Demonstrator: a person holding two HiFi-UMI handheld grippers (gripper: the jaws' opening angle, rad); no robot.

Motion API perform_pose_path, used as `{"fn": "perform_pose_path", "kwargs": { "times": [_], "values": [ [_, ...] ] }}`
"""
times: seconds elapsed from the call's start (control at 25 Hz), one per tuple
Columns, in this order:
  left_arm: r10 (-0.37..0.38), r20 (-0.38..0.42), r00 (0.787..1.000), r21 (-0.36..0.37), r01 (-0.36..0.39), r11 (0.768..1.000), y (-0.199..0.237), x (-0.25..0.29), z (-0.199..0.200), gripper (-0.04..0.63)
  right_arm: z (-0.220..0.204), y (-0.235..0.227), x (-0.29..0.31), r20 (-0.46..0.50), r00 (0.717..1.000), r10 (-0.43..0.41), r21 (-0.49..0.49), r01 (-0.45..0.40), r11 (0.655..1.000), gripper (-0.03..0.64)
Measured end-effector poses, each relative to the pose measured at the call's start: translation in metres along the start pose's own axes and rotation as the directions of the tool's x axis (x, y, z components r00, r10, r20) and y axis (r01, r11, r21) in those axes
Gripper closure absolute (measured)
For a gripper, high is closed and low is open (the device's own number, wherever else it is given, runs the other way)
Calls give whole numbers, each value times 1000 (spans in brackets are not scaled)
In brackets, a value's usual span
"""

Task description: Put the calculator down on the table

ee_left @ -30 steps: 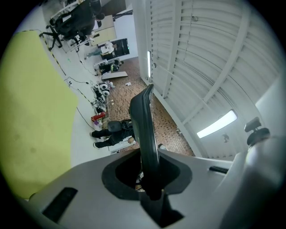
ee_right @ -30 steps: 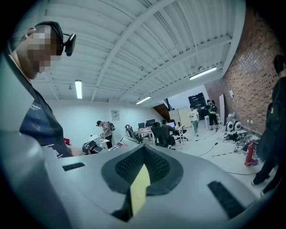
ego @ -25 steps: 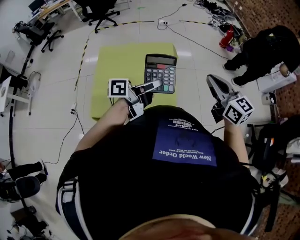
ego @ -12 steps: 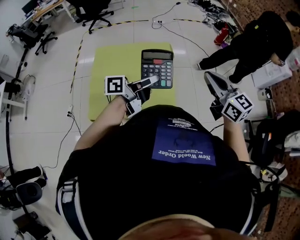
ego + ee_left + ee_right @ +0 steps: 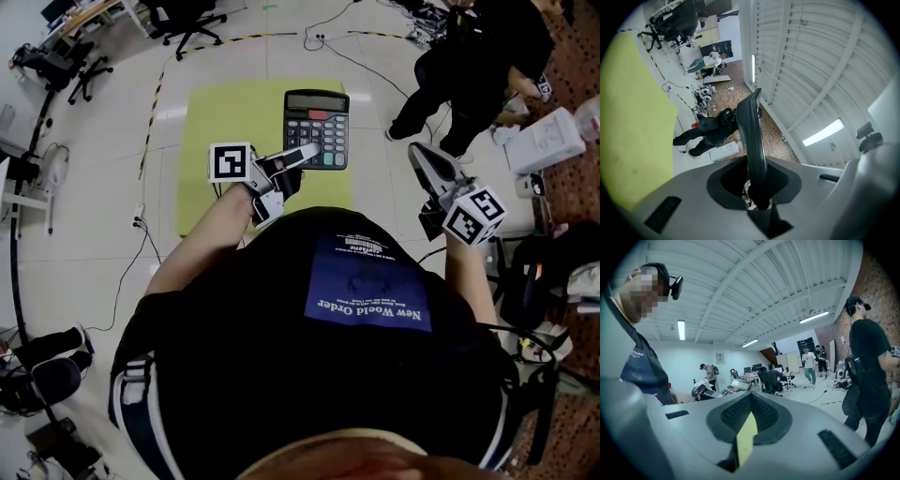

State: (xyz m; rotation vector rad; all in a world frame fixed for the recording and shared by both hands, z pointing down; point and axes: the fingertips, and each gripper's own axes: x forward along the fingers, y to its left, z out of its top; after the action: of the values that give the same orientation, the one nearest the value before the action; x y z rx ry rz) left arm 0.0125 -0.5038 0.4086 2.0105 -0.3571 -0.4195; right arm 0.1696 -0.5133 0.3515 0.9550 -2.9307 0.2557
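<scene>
Counting: one calculator (image 5: 317, 122), one yellow table (image 5: 225, 141)
Left gripper (image 5: 302, 157): clamped on calculator's edge
Right gripper (image 5: 427, 164): jaws together, empty

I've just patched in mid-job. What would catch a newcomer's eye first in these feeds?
The large black calculator stands out first, clamped at its near edge in the left gripper over the yellow-green table. The right gripper is off to the right of the table, jaws together and holding nothing. Beyond it, a person in black bends over on the floor at the top right.
</scene>
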Motion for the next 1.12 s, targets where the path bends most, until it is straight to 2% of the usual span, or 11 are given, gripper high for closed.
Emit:
{"fn": "perform_pose_path", "kwargs": {
  "times": [0.24, 0.44, 0.64, 0.76, 0.88, 0.96, 1.12],
  "values": [
    [39, -5, 999, -16, -39, 999, 9, 8, 3, 520, -2, 3, 2, -11, 1000, 20, 0, -20, 1000, 629],
    [38, -16, 999, -11, -38, 999, 25, 7, 1, 520, -20, 6, 9, -34, 999, 27, 12, -26, 1000, 629],
    [77, -31, 997, -15, -78, 997, 33, 33, 16, 520, -14, -17, 10, -58, 998, 33, 47, -30, 998, 629],
    [106, -33, 994, -33, -107, 994, 61, 52, 25, 520, -27, -43, 17, -71, 997, 33, 69, -28, 997, 629],
    [130, -38, 991, -40, -132, 991, 90, 62, 57, 520, -23, -68, 47, -83, 996, 28, 75, -22, 997, 629],
    [109, -49, 993, -46, -111, 993, 92, 46, 70, 520, -17, -53, 74, -86, 996, 18, 66, -12, 998, 629],
    [77, -73, 994, -39, -80, 996, 82, -36, 81, 520, -10, 23, 129, -75, 997, -5, 41, 8, 999, 629]
  ]
}}
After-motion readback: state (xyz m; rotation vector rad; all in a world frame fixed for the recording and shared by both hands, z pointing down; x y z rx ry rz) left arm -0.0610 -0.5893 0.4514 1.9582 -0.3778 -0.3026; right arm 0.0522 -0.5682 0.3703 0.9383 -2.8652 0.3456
